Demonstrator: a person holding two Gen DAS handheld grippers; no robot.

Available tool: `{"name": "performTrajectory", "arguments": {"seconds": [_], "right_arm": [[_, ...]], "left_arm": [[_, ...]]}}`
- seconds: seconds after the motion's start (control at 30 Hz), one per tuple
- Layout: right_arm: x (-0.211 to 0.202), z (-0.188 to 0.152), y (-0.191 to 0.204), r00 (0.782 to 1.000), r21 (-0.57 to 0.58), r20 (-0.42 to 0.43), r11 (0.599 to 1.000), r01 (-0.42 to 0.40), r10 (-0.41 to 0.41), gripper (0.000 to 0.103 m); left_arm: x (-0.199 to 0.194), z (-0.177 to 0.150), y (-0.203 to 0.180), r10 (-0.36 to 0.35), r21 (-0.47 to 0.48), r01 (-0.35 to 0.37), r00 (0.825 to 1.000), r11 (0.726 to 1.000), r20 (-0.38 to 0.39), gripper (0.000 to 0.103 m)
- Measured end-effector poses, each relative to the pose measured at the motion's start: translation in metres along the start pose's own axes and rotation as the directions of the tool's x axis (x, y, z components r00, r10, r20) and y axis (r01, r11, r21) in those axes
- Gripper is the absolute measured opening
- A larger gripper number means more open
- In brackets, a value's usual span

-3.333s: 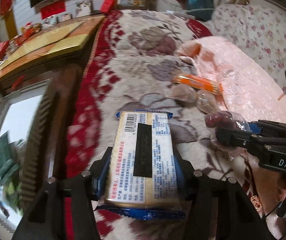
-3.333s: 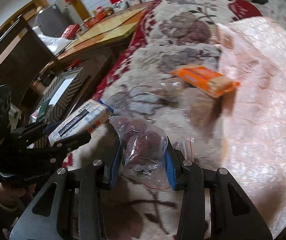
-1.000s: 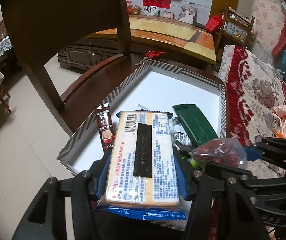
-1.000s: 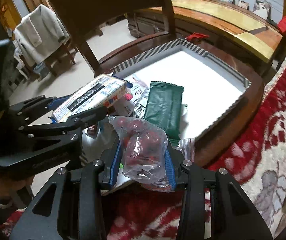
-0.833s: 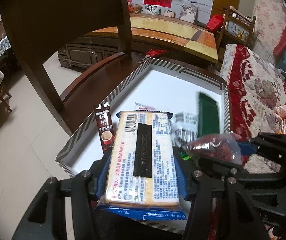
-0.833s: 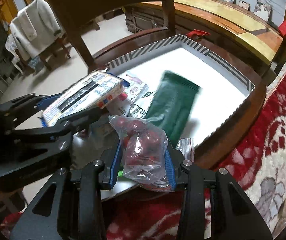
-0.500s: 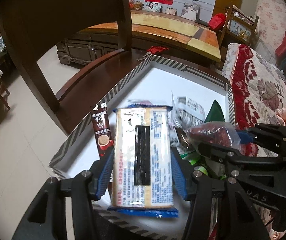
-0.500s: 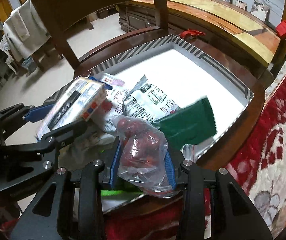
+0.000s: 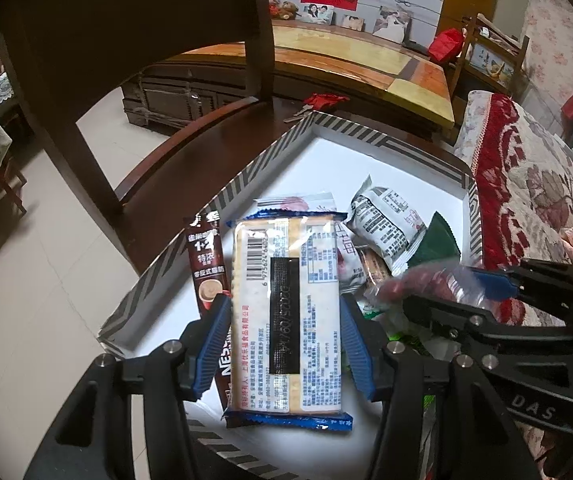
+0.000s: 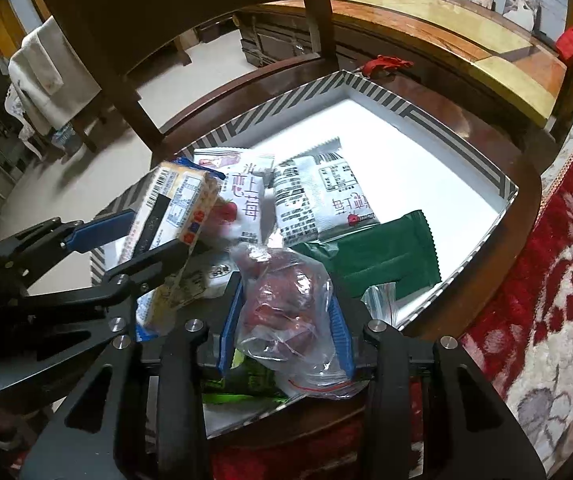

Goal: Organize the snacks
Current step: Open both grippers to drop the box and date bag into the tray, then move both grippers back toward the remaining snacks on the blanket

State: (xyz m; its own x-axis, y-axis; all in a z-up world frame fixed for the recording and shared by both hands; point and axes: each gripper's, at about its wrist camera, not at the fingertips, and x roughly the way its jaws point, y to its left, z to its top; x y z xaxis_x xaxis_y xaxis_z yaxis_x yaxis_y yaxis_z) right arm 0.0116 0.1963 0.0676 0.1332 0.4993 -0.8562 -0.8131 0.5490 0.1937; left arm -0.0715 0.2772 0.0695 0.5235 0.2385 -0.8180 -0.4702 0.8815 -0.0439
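1. The cracker packet (image 9: 286,312) is sitting between the blue pads of the left gripper (image 9: 285,344), above the near left part of the striped box (image 9: 386,142). The fingers look spread just wider than the packet; whether they are bearing on it cannot be told.
2. The bag of red fruit (image 10: 286,312) is being clenched by the right gripper (image 10: 284,340) over the near edge of the same box, just beside the cracker packet.
3. Orientation: the cracker packet's long axis is running along the left fingers, from the near rim toward the far corner of the box, printed back and barcode facing up. The bag is bunched, with no clear long axis.
4. Risk: the packet is likely landing across the coffee stick (image 9: 206,268) and the white snack pouch (image 10: 322,200) and ending tilted or hanging over the near rim.
5. Risk: the two grippers are crowding each other, so a spreading finger is liable to knock the other load.
6. Risk: the slack bag may be snagging on a pad, or dropping onto the green packet (image 10: 386,260) and sliding toward the chair seat (image 10: 522,188) carrying the box.
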Motion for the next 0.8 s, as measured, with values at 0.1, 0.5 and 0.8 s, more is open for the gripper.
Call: {"name": "performTrajectory", "arguments": {"seconds": [0.1, 0.5, 0.8], "right_arm": [[-0.004, -0.001, 0.002, 1.000, 0.001, 0.012, 1.000, -0.013, 0.013, 0.043], [-0.033, -0.011, 0.001, 0.997, 0.035, 0.072, 0.999, -0.030, 0.028, 0.047], [-0.057, -0.030, -0.008, 0.994, 0.073, 0.109, 0.997, -0.028, 0.019, 0.047]], "left_arm": [[-0.003, 0.000, 0.001, 0.007, -0.002, -0.007, 1.000, 1.000, 0.008, 0.057], [-0.016, -0.003, -0.004, 0.019, 0.006, -0.019, 1.000, 1.000, 0.020, 0.083], [-0.028, -0.005, -0.014, 0.011, 0.006, -0.011, 0.999, 1.000, 0.038, 0.088]]}}
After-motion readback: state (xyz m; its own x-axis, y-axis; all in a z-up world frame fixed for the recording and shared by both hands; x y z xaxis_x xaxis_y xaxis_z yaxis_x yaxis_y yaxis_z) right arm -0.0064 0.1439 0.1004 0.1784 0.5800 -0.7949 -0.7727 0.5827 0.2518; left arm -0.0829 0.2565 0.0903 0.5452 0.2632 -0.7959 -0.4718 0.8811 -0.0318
